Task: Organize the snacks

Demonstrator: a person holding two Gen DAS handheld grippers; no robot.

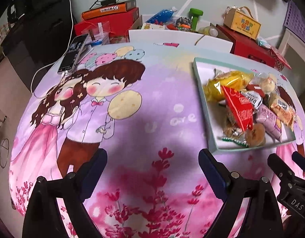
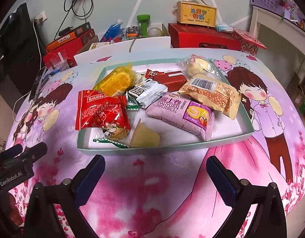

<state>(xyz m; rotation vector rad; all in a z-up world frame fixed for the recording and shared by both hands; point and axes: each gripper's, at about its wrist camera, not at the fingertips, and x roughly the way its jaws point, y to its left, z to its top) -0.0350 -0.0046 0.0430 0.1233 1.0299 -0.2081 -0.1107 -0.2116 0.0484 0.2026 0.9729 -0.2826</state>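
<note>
A shallow pale-green box [image 2: 166,148] lies on the cartoon tablecloth and holds several wrapped snacks: a red packet [image 2: 101,109] over its left rim, a purple Swiss roll pack [image 2: 180,115], an orange-beige pack [image 2: 212,93], a yellow pack [image 2: 116,79], a dark red pack [image 2: 168,77] and a grey-white pack [image 2: 146,93]. My right gripper [image 2: 155,170] is open and empty just in front of the box. My left gripper [image 1: 152,166] is open and empty over bare cloth, left of the box [image 1: 204,103]. The right gripper's side shows in the left wrist view [image 1: 291,170].
A phone on a white cable [image 1: 73,53] lies at the table's far left. Red boxes [image 2: 204,37], an orange box [image 1: 109,10], a yellow gift box [image 2: 196,13], a green dumbbell [image 2: 143,23] and a white box [image 2: 122,47] crowd the far edge.
</note>
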